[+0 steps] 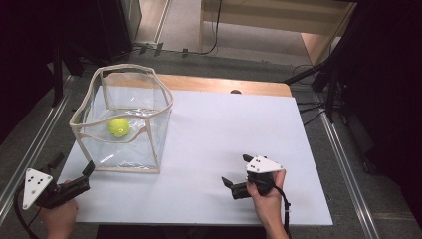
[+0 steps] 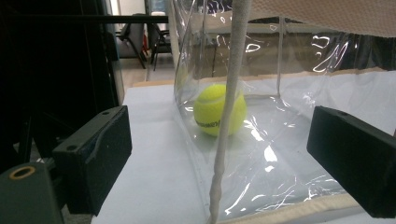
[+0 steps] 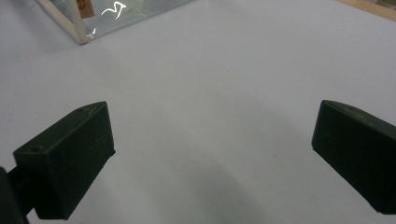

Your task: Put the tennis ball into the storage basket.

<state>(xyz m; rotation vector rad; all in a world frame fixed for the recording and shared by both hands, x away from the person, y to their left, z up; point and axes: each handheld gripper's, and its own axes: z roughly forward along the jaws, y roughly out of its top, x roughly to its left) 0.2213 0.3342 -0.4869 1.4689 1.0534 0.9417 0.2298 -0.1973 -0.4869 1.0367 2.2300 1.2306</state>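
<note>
Left gripper view: the tennis ball [image 2: 219, 109] lies inside the clear bag [image 2: 289, 154], beyond the left claw's [image 2: 219, 158] spread-apart jaws.

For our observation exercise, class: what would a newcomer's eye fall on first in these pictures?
The yellow-green tennis ball stands out first, lying inside the clear bag with cream trim on the left of the white table. Next come the left gripper, beside the bag's near corner, and the right gripper, over bare table, both with jaws open.
</note>
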